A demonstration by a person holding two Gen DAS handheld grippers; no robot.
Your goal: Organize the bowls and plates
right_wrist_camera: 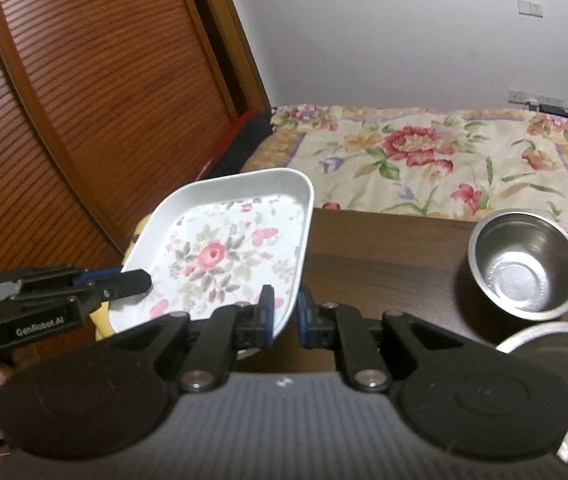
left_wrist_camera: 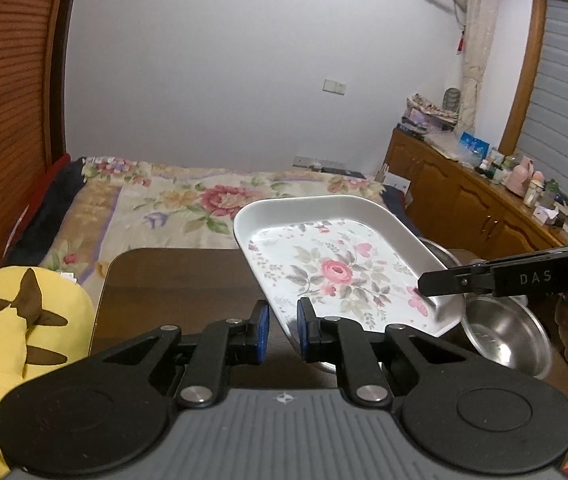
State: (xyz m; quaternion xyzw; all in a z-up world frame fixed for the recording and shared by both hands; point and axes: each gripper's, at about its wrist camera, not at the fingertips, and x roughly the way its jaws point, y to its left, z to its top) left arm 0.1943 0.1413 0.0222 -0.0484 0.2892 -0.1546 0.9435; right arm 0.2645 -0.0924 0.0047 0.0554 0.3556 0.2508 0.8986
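A white rectangular plate (left_wrist_camera: 336, 268) with a printed rose pattern is held in the air above a dark wooden table (left_wrist_camera: 172, 280), tilted a little, with its far end over the table's edge toward the bed (left_wrist_camera: 188, 200). The plate is grasped by both tongs at its near rim. The left gripper (left_wrist_camera: 283, 330) is clenched on the rim at the plate's near left corner, with the blue pads (left_wrist_camera: 262, 330) on either side of the thin edge. The right gripper (right_wrist_camera: 284, 316) is clenched in the same way on the near right corner. In the left wrist view its black fingers are seen from the side, pressed over the plate's right rim. Two steel bowls (left_wrist_camera: 504, 332) are seen on the table below and to the right of the plate. In the right wrist view one small steel bowl (right_wrist_camera: 524, 264) stands upright on the table, well apart from the plate. A yellow soft toy (left_wrist_camera: 24, 320) lies just beside the table's left edge.
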